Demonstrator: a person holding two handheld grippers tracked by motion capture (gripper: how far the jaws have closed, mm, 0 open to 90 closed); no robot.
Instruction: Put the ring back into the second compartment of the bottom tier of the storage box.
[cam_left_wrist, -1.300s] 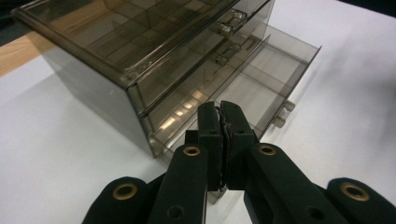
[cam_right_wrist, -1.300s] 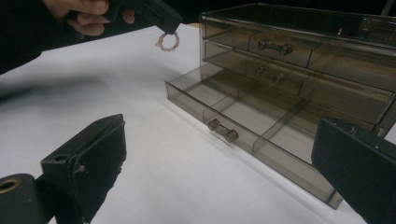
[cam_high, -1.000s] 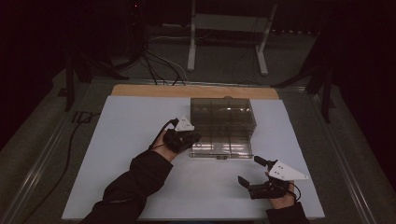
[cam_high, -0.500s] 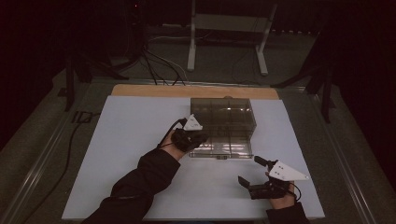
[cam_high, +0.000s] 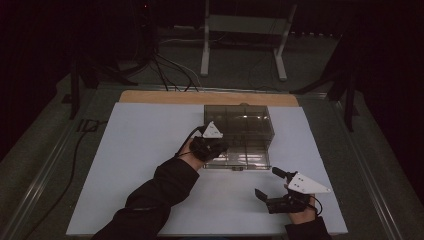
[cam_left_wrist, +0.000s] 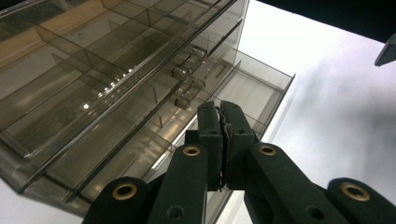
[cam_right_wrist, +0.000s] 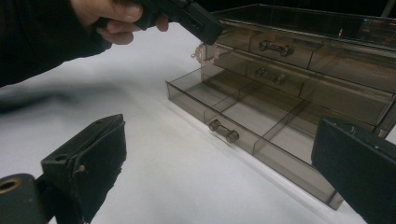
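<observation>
While right fingers (cam_right_wrist: 219, 158) gape, left fingers (cam_right_wrist: 205, 28) pinch a pink trinket (cam_right_wrist: 204, 52).

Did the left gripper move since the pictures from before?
Yes. In the high view the left gripper has shifted right, toward the clear drawer box, and now hangs over its pulled-out bottom drawer.

Left claw (cam_high: 220, 146) over the smoky drawer box (cam_high: 240, 120) — right claw (cam_high: 265, 184) well apart, near the table (cam_high: 125, 165) edge
</observation>
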